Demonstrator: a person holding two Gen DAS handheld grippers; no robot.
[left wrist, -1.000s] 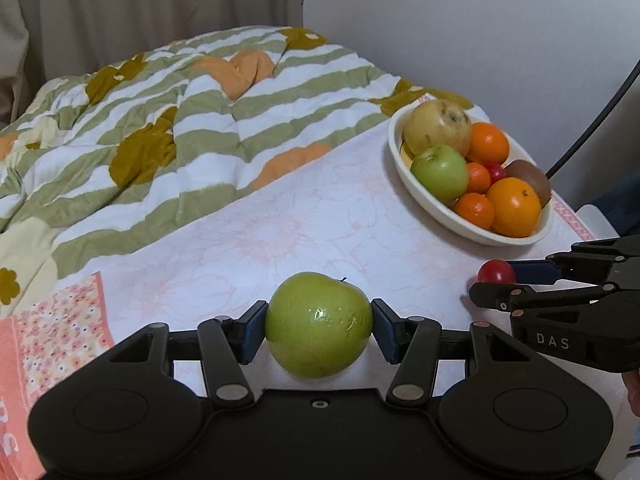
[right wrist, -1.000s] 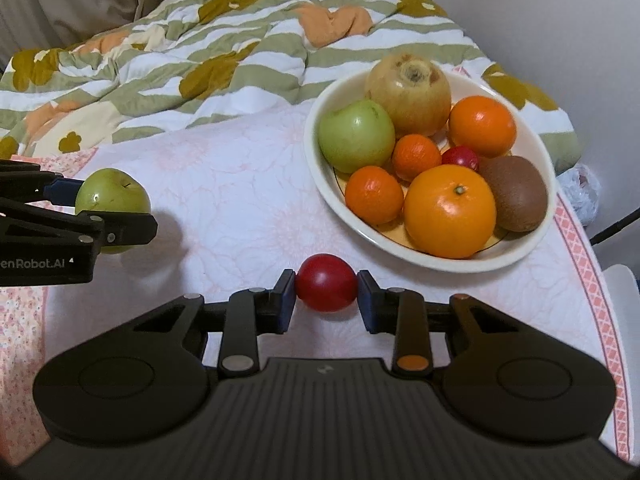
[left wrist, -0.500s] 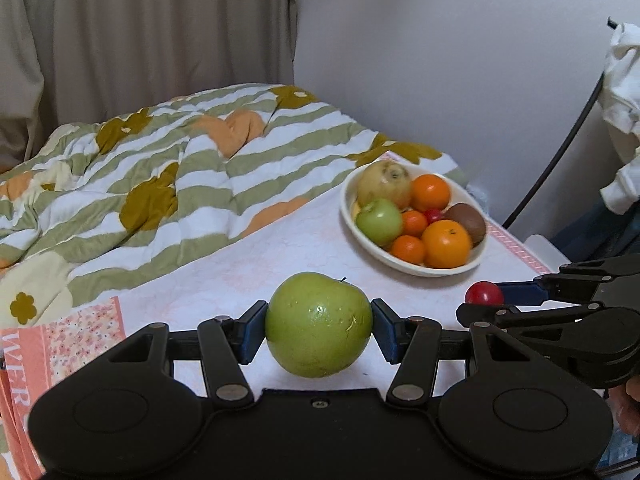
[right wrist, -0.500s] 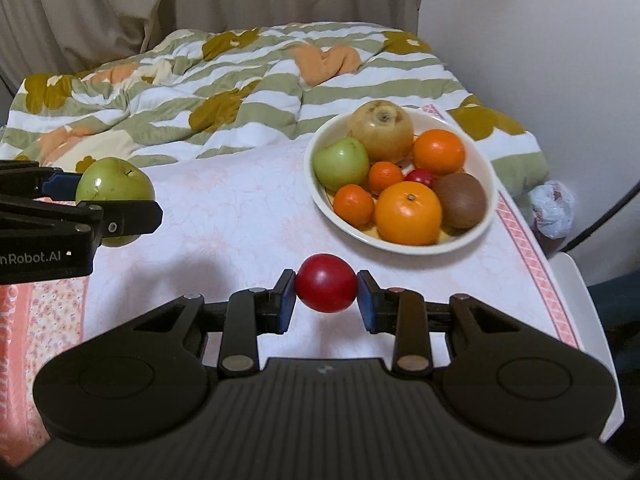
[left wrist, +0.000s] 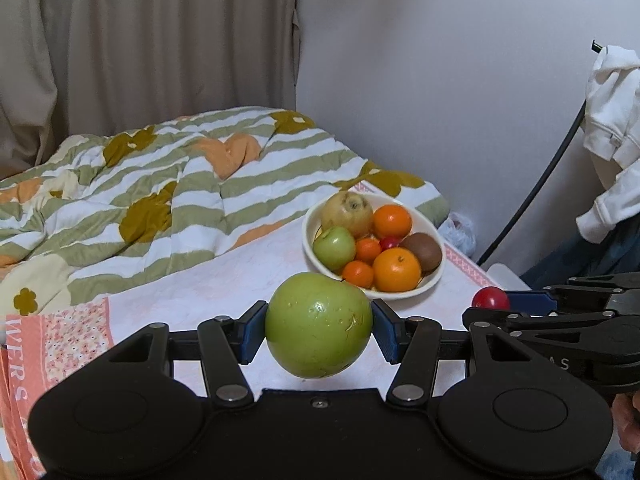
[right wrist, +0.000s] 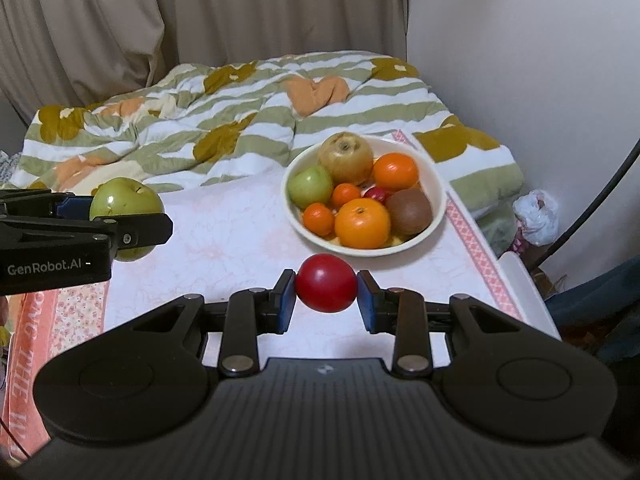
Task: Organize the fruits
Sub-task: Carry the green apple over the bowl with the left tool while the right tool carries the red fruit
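your left gripper (left wrist: 319,326) clamps a large green apple (left wrist: 319,325) between its blue pads, lifted clear of the pale floral cloth (right wrist: 224,240). beside it, your right gripper (right wrist: 326,290) is pinched narrow on a small red fruit (right wrist: 326,289), also off the cloth. farther back and to the right, the white bowl (right wrist: 438,188) sits on the cloth with a green apple, a pear-like fruit, oranges, a kiwi and a red fruit inside. a striped quilt (right wrist: 240,120) lies behind it.
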